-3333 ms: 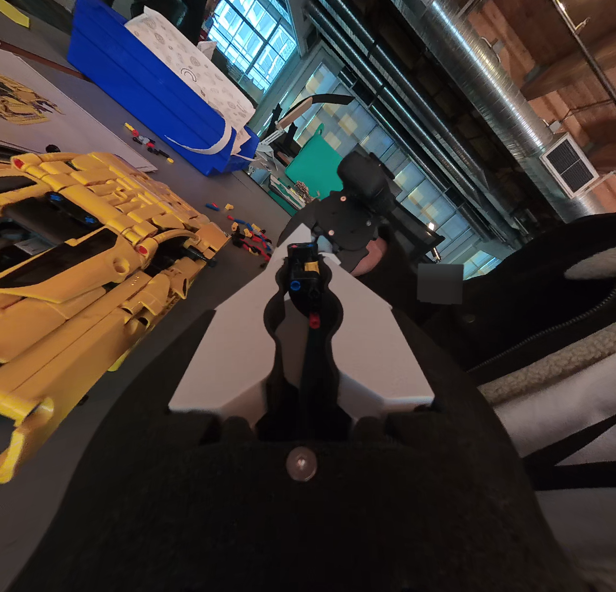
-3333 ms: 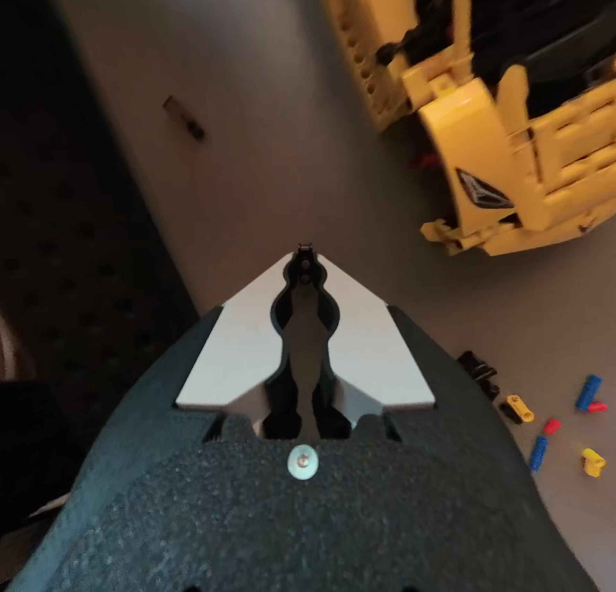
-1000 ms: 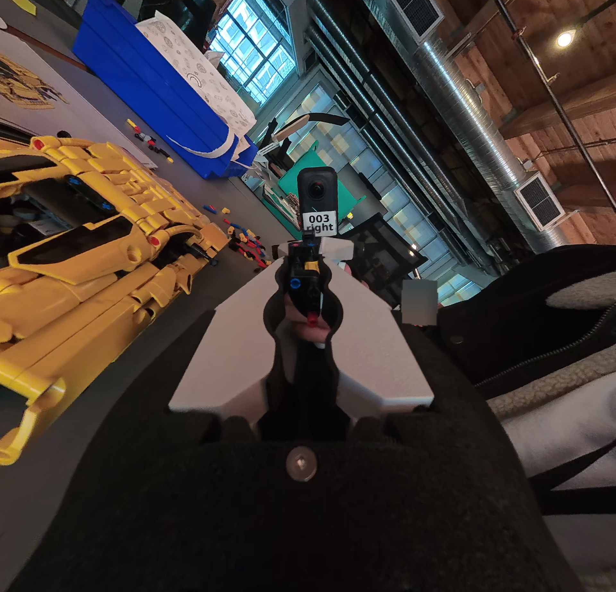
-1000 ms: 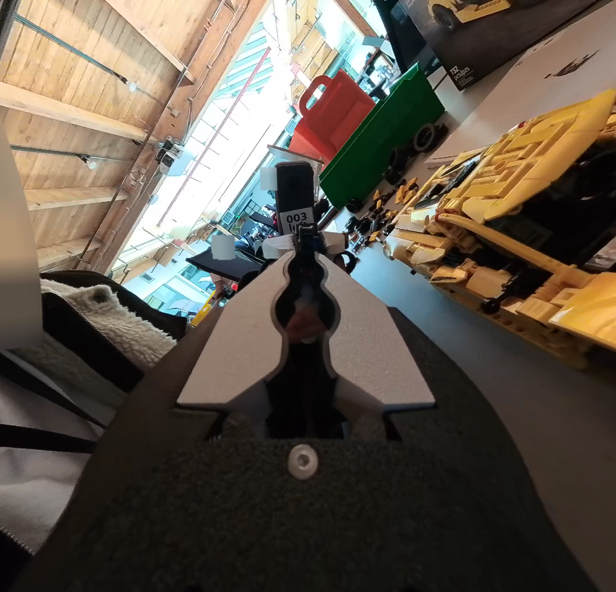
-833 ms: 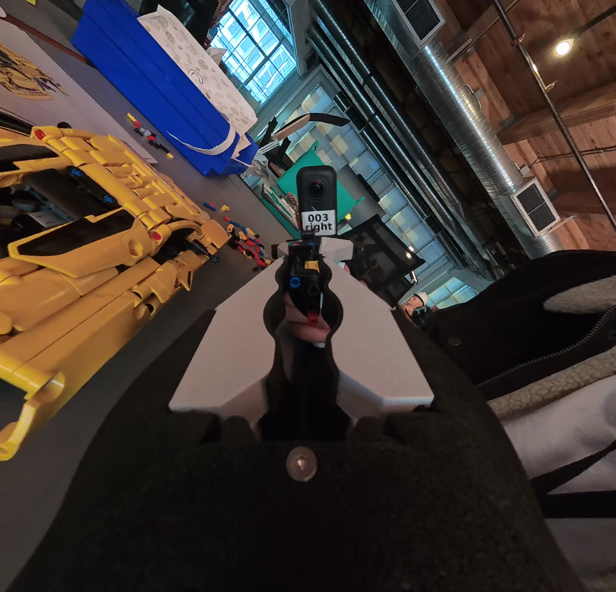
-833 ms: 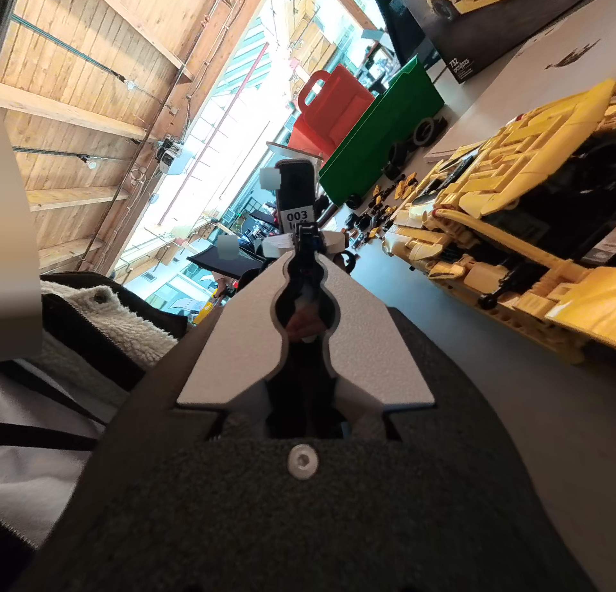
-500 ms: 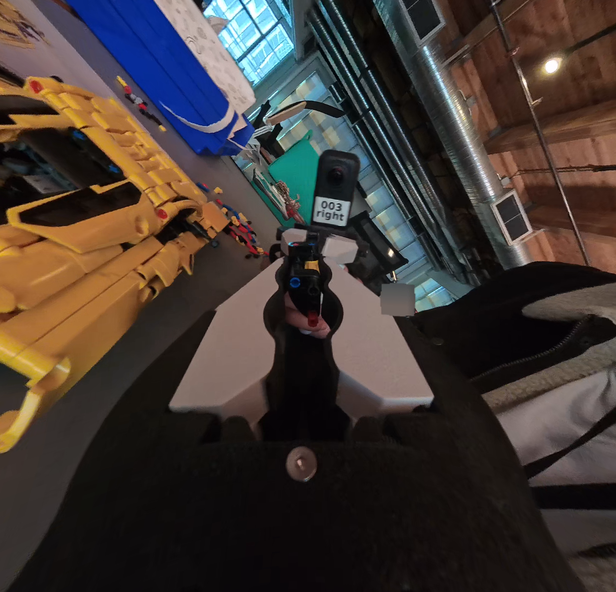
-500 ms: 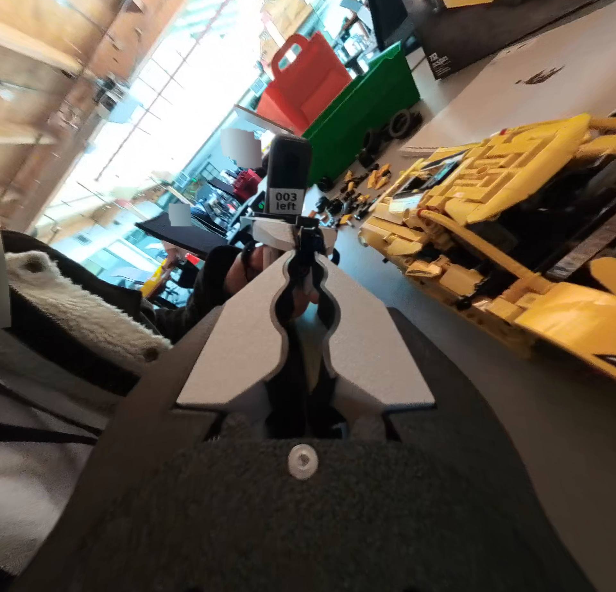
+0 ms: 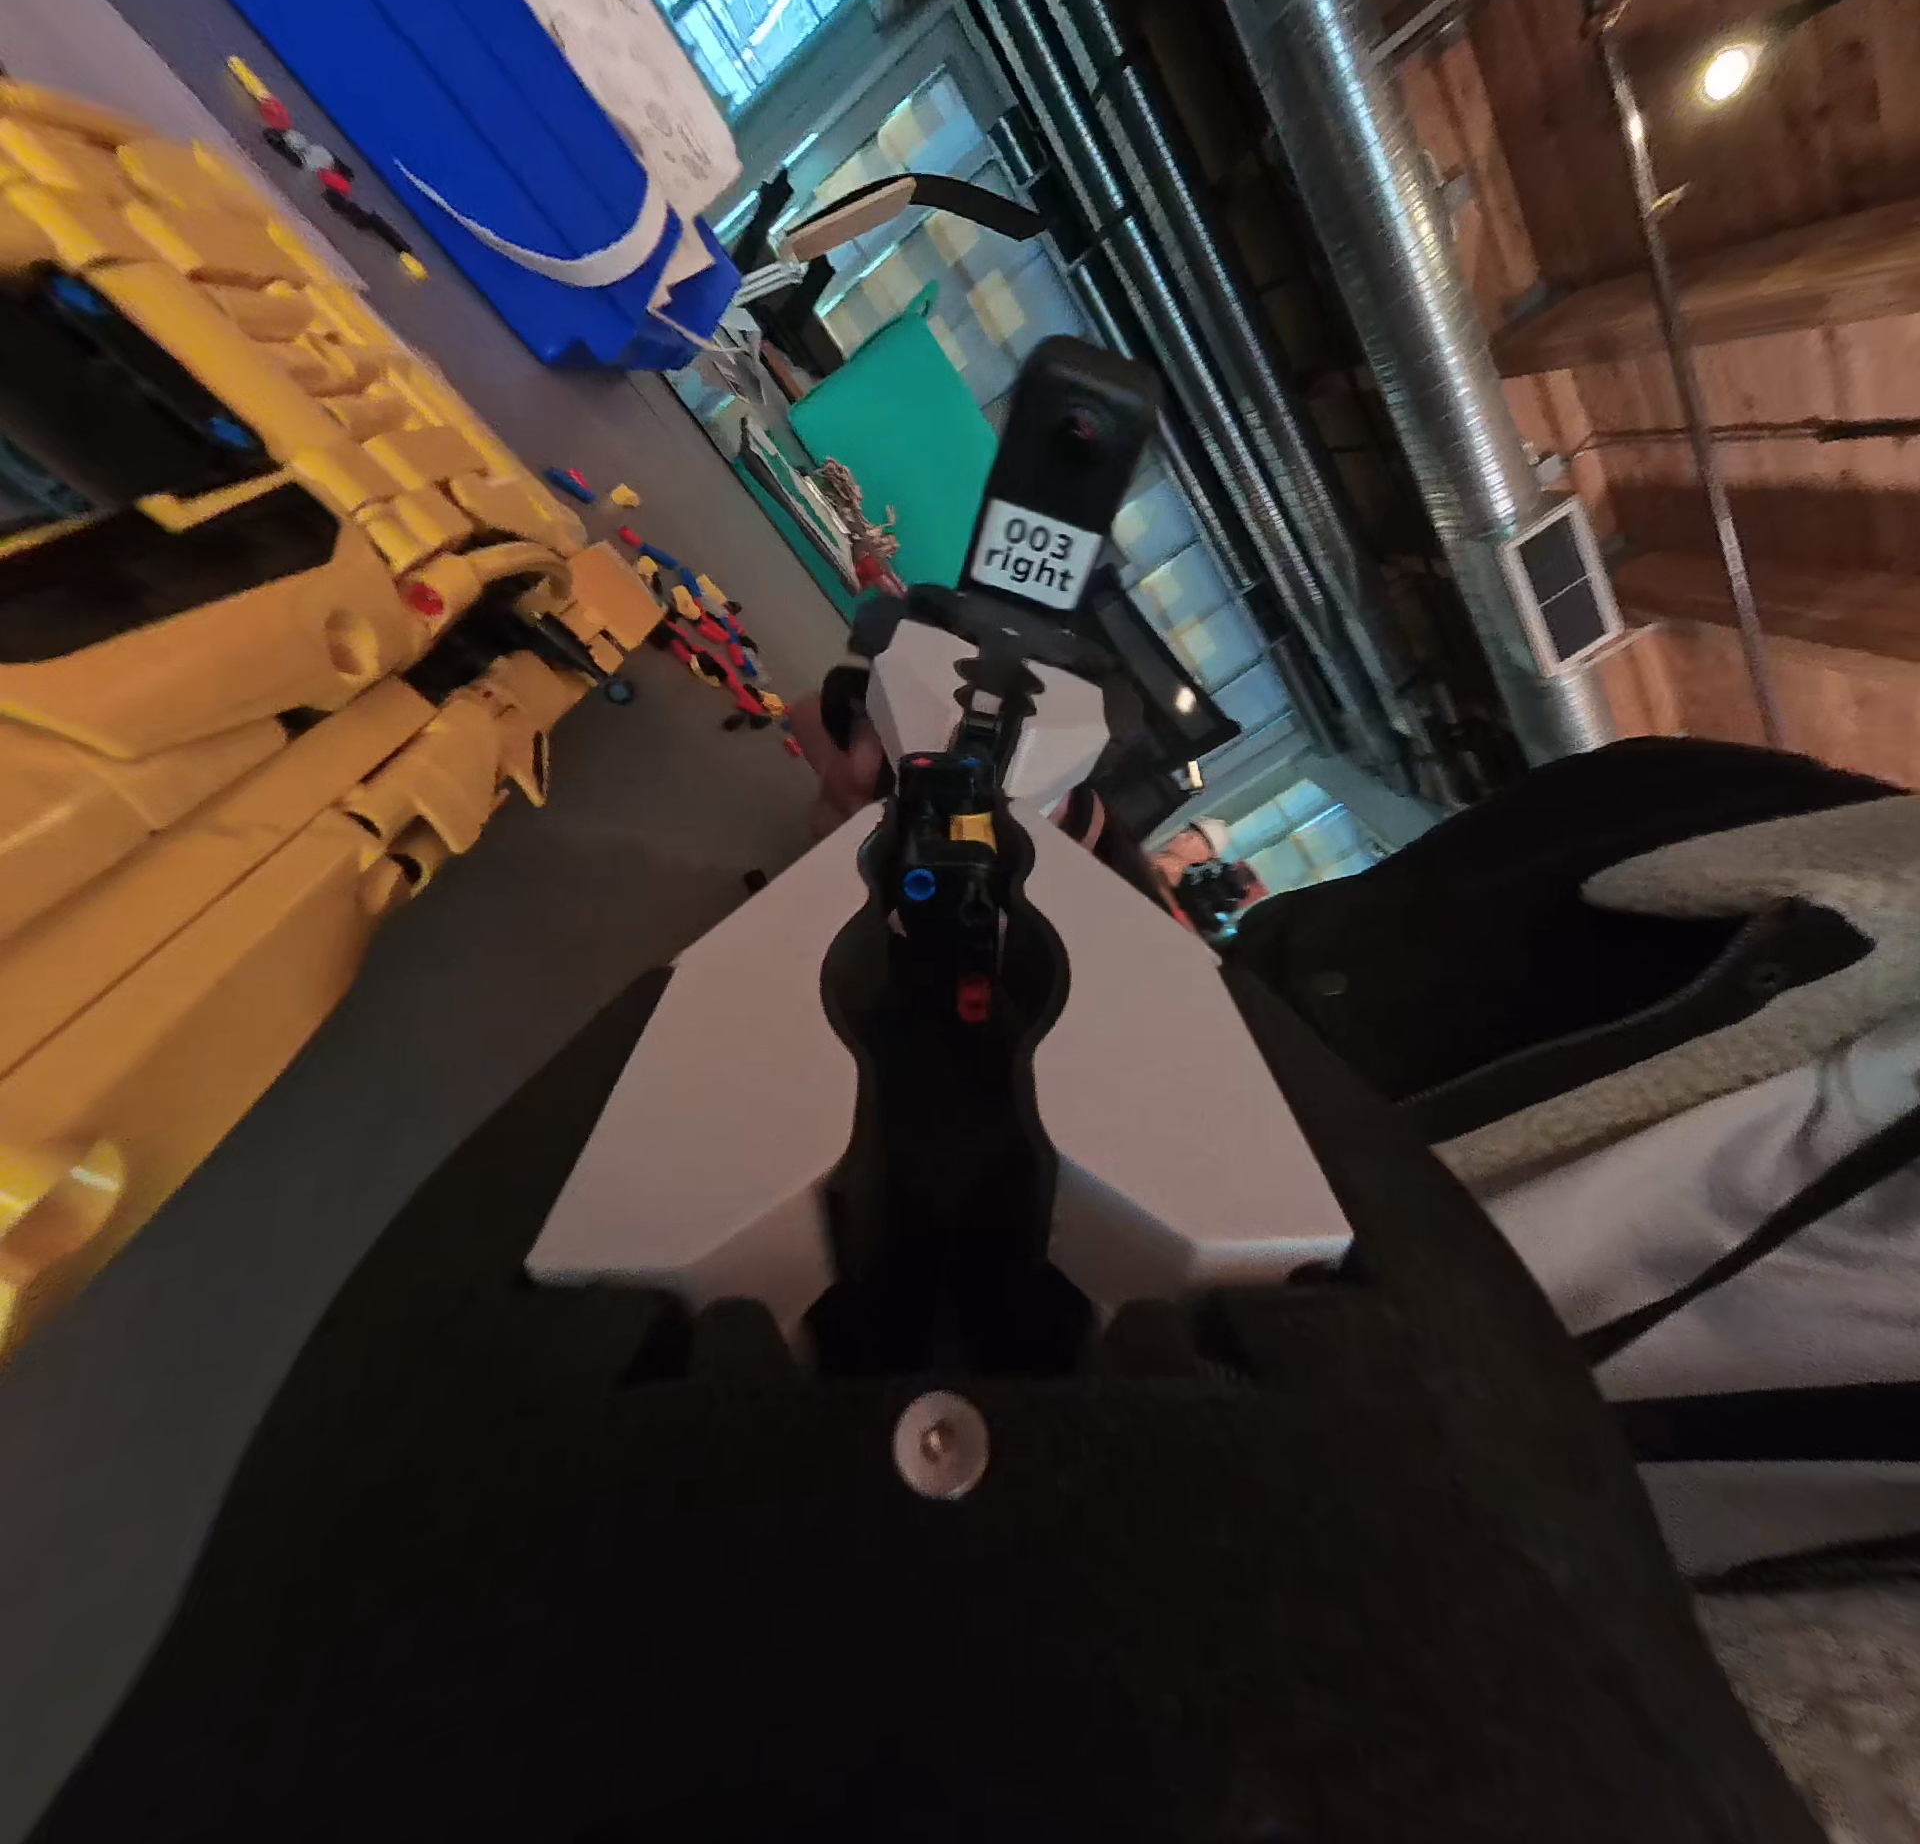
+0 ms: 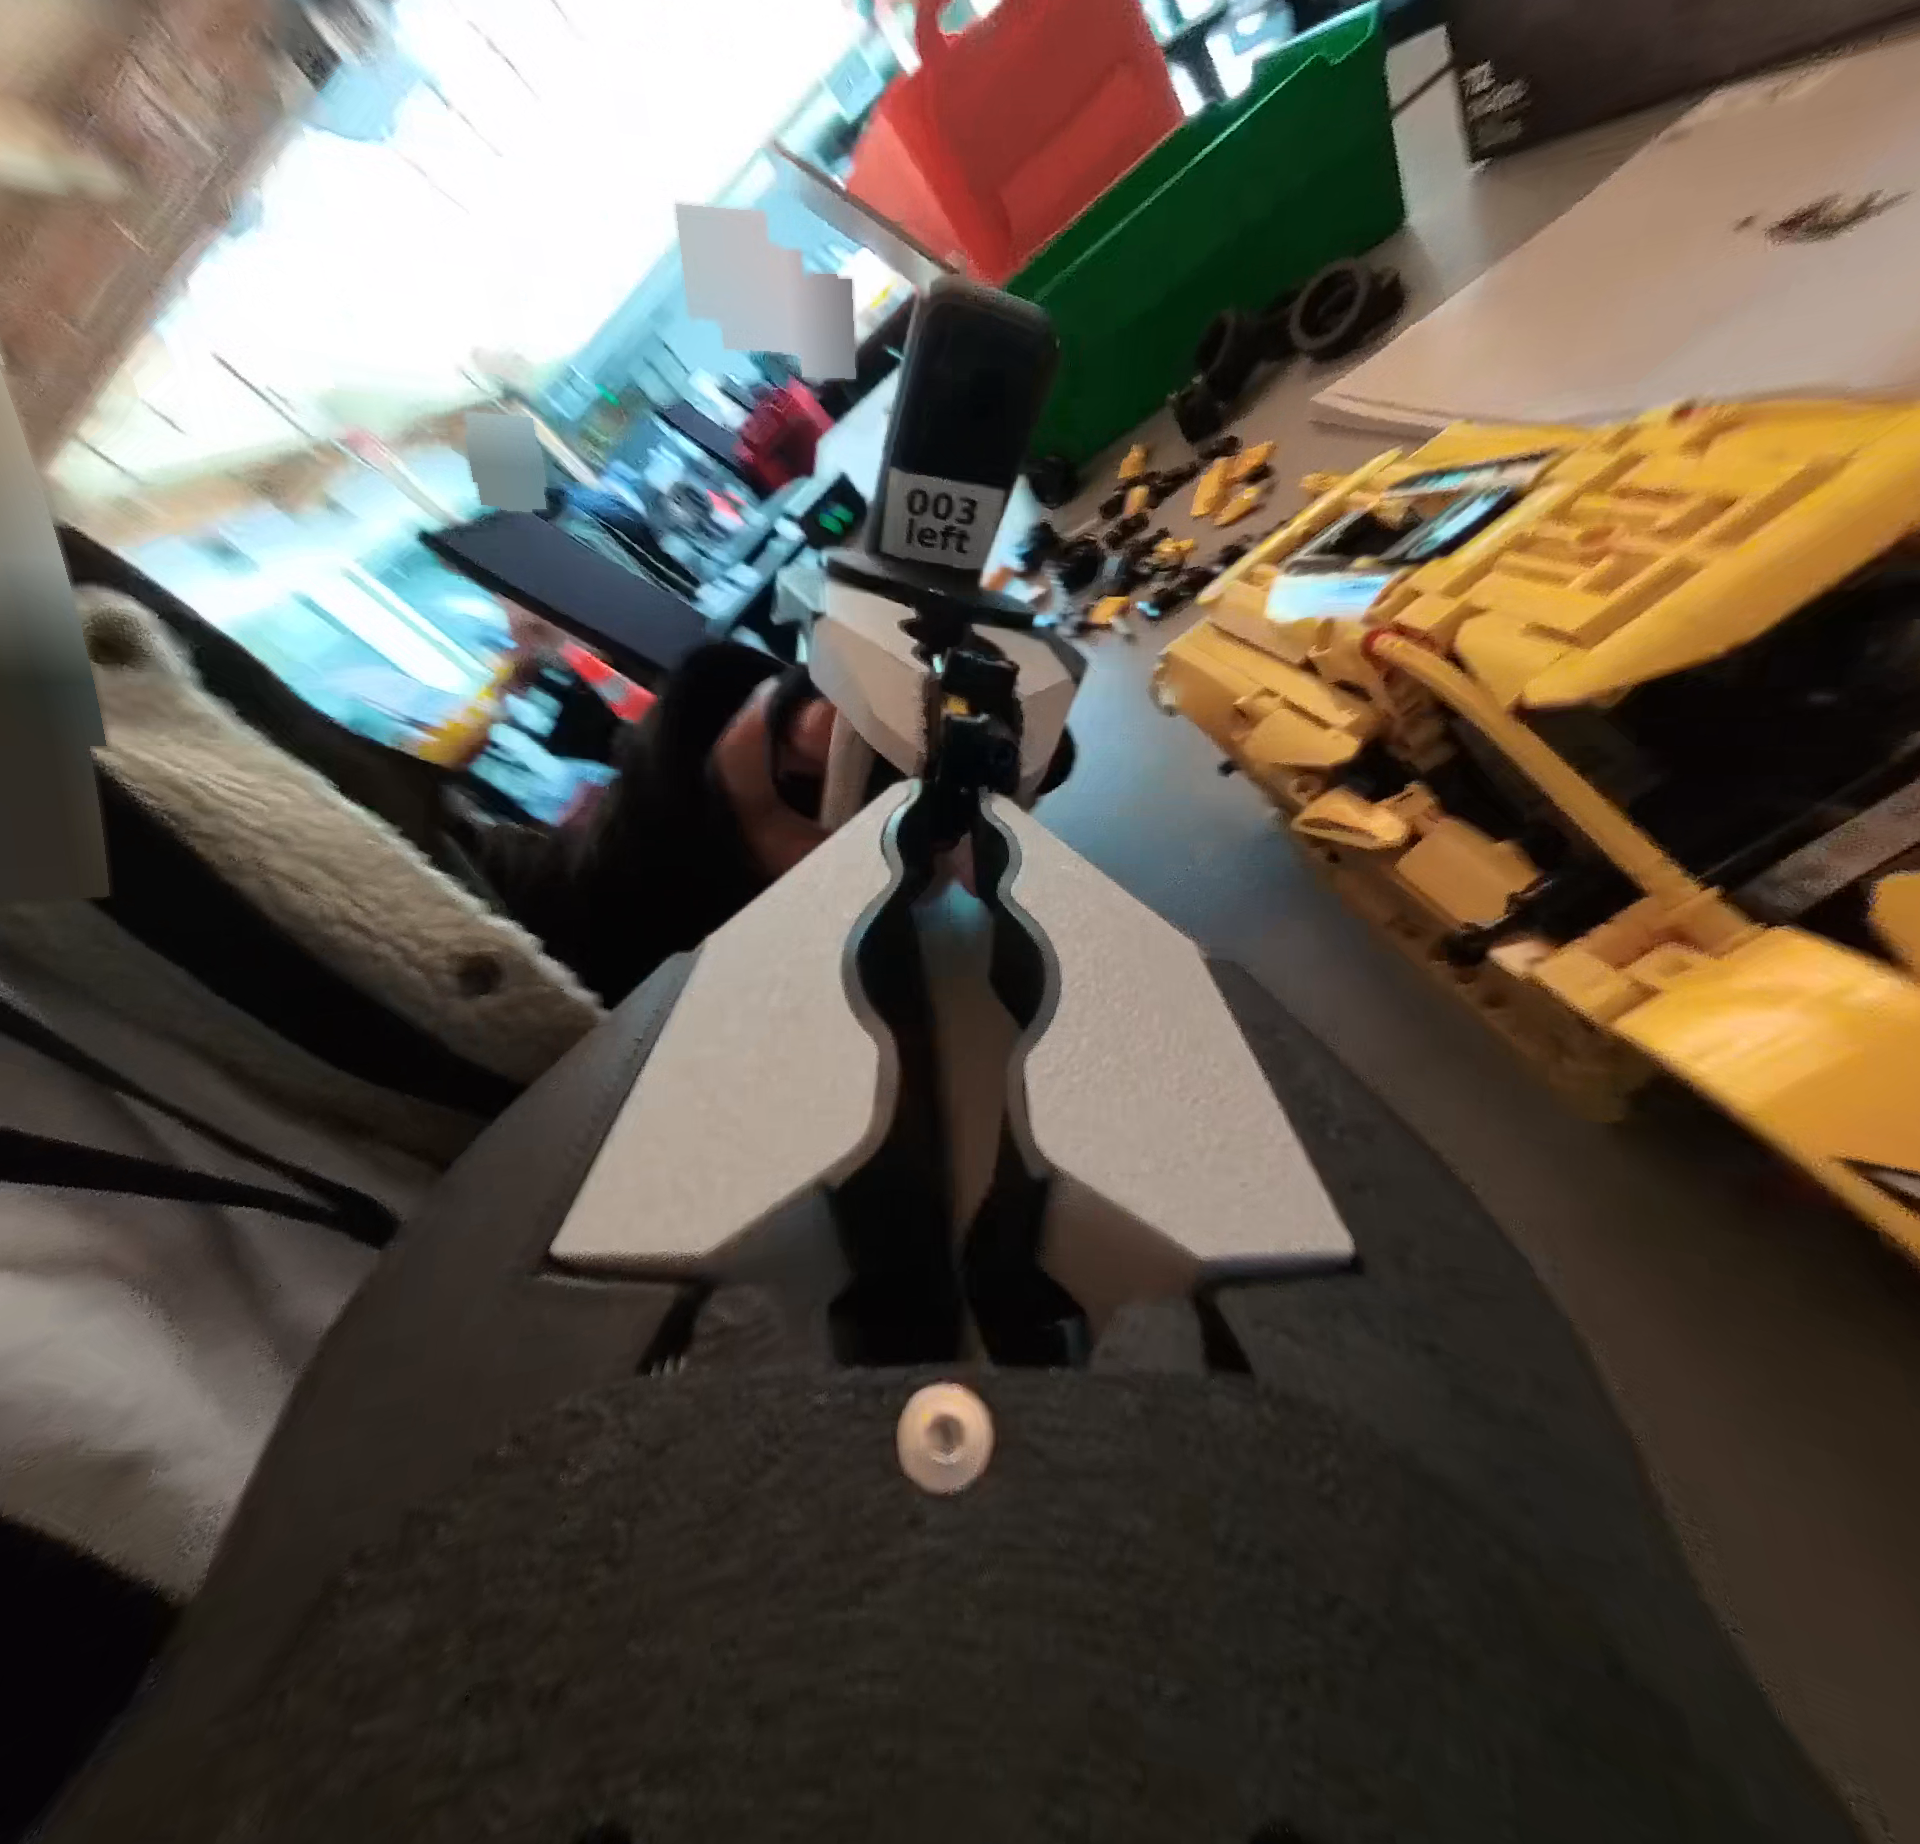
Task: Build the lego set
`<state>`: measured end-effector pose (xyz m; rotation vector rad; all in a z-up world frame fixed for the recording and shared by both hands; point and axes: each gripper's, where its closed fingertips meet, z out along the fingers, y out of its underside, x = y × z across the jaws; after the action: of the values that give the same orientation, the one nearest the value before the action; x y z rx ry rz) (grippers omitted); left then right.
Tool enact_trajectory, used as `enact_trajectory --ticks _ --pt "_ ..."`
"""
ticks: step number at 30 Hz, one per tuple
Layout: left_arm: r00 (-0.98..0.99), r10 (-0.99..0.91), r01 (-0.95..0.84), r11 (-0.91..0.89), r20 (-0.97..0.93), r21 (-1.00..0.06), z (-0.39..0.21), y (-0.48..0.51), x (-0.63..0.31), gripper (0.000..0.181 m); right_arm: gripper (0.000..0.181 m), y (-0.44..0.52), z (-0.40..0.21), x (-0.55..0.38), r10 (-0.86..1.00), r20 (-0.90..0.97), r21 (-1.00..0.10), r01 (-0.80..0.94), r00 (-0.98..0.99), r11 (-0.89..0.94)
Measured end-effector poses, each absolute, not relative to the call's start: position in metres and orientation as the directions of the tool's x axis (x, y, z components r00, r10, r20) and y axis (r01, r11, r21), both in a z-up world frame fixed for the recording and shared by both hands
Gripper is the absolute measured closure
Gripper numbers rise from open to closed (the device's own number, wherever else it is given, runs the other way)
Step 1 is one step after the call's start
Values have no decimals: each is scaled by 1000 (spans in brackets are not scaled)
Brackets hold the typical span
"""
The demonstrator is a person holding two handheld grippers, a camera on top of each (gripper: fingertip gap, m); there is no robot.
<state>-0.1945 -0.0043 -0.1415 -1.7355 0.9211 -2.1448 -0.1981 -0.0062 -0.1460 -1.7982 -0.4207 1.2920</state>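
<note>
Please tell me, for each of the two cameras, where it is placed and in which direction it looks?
Left wrist view: on the left gripper, facing the right gripper; white fingers and jacket show.
Right wrist view: on the right gripper, facing the left gripper; its fingers and a hand show.
Shared: the black lego sub-assembly held between both grippers, and the yellow lego car.

White wedge-shaped fingers (image 9: 748, 1046) with wavy black inner edges, black textured body, silver screw (image 9: 940, 1443), cream fleece-lined dark jacket (image 9: 1621, 963)

Glossy plastic yellow car (image 9: 239, 651) — matt grey table (image 9: 582, 921).
</note>
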Motion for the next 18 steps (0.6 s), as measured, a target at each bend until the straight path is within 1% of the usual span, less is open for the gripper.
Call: enact_trajectory --ticks 1,2,4,6,13,18 --pt "-271 -570 -195 -756 775 -625 -140 -5 -195 166 175 -7 -144 -200 659 -680 -732 -249 320 -634" --pt "-260 -595 -191 -740 761 -644 -140 -5 -194 165 175 -8 -142 -199 642 -718 -696 -273 271 -664" --pt "-242 -595 -196 -743 766 -639 -143 -3 -194 166 175 -5 -149 -200 650 -672 -737 -235 355 -634" --pt "-245 -586 -195 -751 772 -631 -143 -3 -193 165 175 -5 -147 -199 641 -695 -717 -251 326 -650" --pt "-285 -548 -181 -775 787 -605 -137 -2 -195 166 174 -3 -142 -200 644 -702 -712 -287 304 -641" --pt "-295 -538 -155 -788 789 -596 -134 3 -198 166 160 1 -136 -192 650 -689 -725 -334 322 -602"
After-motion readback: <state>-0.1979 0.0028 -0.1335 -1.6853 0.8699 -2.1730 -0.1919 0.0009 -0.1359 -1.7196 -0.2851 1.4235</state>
